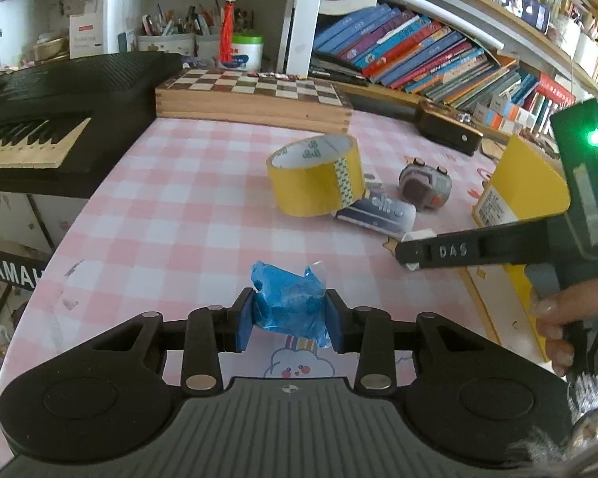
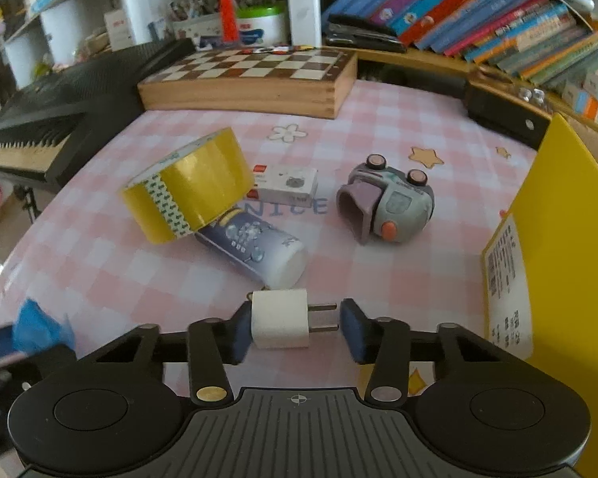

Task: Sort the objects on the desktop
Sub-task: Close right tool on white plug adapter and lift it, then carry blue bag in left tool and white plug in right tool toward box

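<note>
My left gripper (image 1: 290, 318) is shut on a crumpled blue plastic wrapper (image 1: 287, 306), held just above the pink checked tablecloth (image 1: 159, 219). The same wrapper (image 2: 36, 330) shows blurred at the lower left of the right wrist view. My right gripper (image 2: 295, 324) is shut on a white charger plug (image 2: 279, 318). One pad is against the plug's body and the other against the tips of its two prongs. From the left wrist view the right gripper (image 1: 408, 253) reaches in from the right, low over the cloth, with a hand (image 1: 558, 318) on its handle.
A yellow tape roll (image 2: 187, 191) leans on a blue-and-white tube (image 2: 255, 247), with a small white box (image 2: 287, 185) behind and a grey toy car (image 2: 386, 203) to the right. A yellow bin (image 2: 558, 239) stands at the right. A chessboard (image 2: 251, 79) and a keyboard (image 1: 40, 119) line the back and left.
</note>
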`<state>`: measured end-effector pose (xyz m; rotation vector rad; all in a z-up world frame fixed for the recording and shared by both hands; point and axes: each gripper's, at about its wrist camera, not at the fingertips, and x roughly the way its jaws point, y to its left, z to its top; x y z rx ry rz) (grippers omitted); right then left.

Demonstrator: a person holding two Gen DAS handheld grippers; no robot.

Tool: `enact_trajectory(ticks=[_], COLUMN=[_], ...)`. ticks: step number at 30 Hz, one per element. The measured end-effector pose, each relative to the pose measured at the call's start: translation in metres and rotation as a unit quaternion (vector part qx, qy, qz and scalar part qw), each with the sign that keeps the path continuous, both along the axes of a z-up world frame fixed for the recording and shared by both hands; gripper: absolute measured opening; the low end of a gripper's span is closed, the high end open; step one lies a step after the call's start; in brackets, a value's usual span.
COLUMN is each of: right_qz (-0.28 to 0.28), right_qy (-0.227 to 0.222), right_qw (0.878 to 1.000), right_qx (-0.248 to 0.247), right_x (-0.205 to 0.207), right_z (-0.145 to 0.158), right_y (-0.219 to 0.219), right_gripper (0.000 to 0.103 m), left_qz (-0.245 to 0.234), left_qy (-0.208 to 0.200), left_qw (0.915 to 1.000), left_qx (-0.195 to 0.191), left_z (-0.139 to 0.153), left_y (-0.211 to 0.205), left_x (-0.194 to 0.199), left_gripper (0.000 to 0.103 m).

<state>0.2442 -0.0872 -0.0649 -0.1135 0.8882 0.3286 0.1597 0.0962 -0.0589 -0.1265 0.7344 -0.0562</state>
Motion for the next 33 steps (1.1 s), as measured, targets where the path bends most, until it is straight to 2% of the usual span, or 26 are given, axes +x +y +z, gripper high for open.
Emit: enact_trajectory(ticks=[6,14,25,33], right_qz=[-0.003,-0.002,-0.011,-0.021], right_qy=[-0.010,-0.035,-0.065,-0.055], right_qw=[1.000,0.999,0.996,0.996], right_qx=[0.008,0.038,0.060,0.062], right_x=[-0.005,-0.028,-0.075,-0.117], right_z=[0.007,0.041,0.082,0.088], right_y=[-0.004,-0.016,-0.038,-0.045], right_gripper=[0.042,0.042,0.042,0.042], left_qz=[0.000,0.000,-0.023,-0.048], left_qy=[-0.007,-0.030,-0.067,-0.070], left_qw=[1.0000,0.9994,0.9969,0.9955], left_qx=[-0.007,-0.016,-0.034,-0.043], left_z=[0.008,0.029,0.065,0.076], left_y=[0.002,0.003,0.001,0.001], left_x=[0.000,-0.009,-0.039,-0.072], left_gripper=[0.033,0.033,0.033,0.032])
